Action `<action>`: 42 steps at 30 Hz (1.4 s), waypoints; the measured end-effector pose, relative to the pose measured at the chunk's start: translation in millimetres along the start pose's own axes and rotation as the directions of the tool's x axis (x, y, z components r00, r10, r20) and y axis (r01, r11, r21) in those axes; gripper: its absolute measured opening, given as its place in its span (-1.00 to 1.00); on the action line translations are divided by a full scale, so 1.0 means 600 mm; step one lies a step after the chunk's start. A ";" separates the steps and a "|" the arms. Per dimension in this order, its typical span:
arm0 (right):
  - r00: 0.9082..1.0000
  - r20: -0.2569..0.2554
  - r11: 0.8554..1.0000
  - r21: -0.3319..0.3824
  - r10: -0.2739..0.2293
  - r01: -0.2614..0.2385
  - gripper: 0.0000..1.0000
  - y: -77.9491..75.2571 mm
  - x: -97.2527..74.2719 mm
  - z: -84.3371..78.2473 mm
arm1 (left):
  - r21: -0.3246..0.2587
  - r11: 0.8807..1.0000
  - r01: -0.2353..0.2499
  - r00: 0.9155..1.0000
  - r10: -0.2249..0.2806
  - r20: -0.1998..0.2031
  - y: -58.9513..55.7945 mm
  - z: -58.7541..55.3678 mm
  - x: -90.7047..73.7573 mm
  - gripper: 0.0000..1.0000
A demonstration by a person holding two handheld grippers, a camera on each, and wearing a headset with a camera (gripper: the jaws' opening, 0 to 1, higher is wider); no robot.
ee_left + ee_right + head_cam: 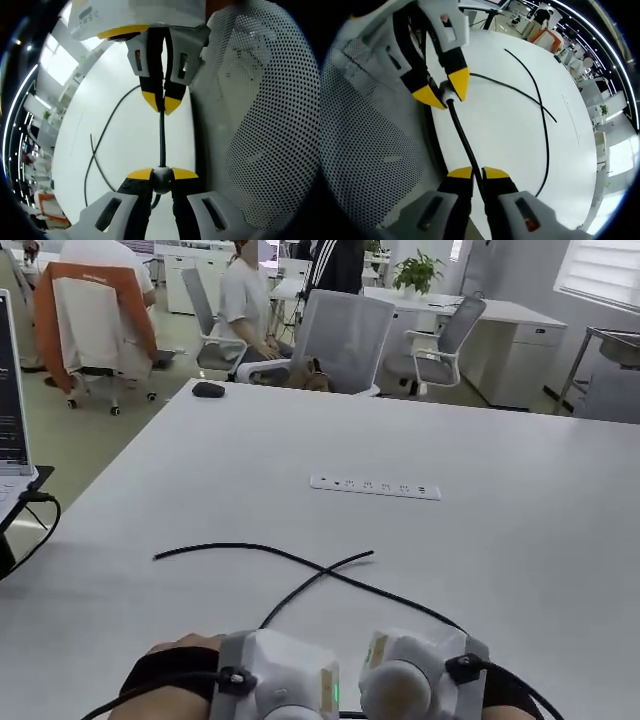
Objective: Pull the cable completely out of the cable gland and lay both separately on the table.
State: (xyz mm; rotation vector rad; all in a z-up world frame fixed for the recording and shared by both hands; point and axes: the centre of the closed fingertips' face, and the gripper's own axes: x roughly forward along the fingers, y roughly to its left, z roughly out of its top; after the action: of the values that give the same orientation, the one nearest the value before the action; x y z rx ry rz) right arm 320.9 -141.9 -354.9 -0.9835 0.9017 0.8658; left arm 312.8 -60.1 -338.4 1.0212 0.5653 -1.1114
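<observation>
My left gripper (162, 175) is shut on a small grey cable gland (161, 180). A black cable (161, 140) runs straight out of the gland to my right gripper (163, 102), which faces it a short way off. That right gripper (478, 174) is shut on the cable (462, 137), and the gland (446, 94) sits between the left gripper's yellow fingertips (460, 80). In the head view both white gripper housings (345, 680) are side by side at the near table edge. The rest of the cable (300, 562) lies crossed over itself on the white table (500, 560).
A white power strip (375, 487) lies in the table's middle and a dark mouse (208, 390) at its far edge. A laptop (12, 410) stands at the left. Office chairs (345, 340) and seated people are beyond. Grey perforated mesh (260, 125) is close beside the grippers.
</observation>
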 end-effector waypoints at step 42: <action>0.997 0.024 0.997 -0.021 0.072 -0.072 -0.92 0.026 0.007 0.013 | -0.012 1.000 0.009 1.000 -0.009 0.024 -0.003 0.004 0.001 -0.71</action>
State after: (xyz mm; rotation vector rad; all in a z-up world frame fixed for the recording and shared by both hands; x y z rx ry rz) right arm 310.0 -129.1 -361.4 -0.9605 0.9131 0.9479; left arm 311.3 -62.7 -338.8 0.9949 0.5575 -1.1256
